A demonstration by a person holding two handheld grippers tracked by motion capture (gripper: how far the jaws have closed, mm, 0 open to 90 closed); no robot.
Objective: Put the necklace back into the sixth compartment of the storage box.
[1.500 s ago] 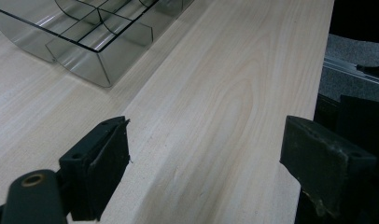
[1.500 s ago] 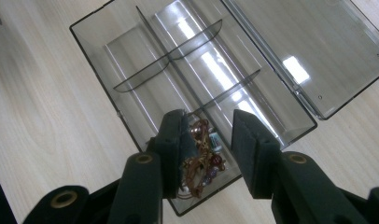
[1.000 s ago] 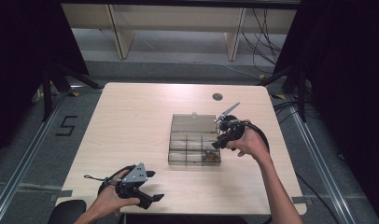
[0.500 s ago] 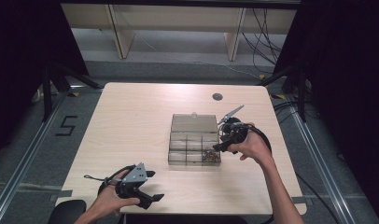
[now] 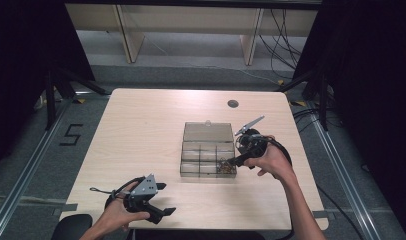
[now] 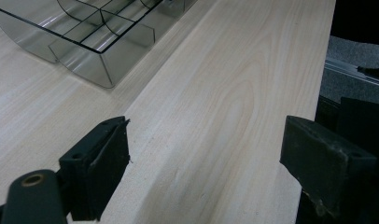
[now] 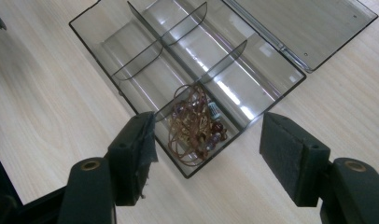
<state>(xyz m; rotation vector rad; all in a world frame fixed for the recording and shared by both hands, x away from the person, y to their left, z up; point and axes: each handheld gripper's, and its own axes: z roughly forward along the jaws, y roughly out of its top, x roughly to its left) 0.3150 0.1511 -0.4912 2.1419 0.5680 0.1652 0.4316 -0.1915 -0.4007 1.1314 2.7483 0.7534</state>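
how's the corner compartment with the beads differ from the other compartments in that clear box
The bead compartment, at the box's corner nearest the right gripper, holds a tangle of brownish cord and beads; the other compartments hold nothing. The open right gripper hovers just above the bead compartment with nothing between its jaws, while the other compartments lie farther from it, towards the opened lid. All share the same smoky clear walls and curved dividers.

A clear smoky box (image 5: 208, 156) sits right of centre on the table, lid (image 5: 209, 132) open flat on its far side. Dividers split it into compartments. A tangle of brown beaded jewellery (image 7: 195, 125) lies in the near right compartment.
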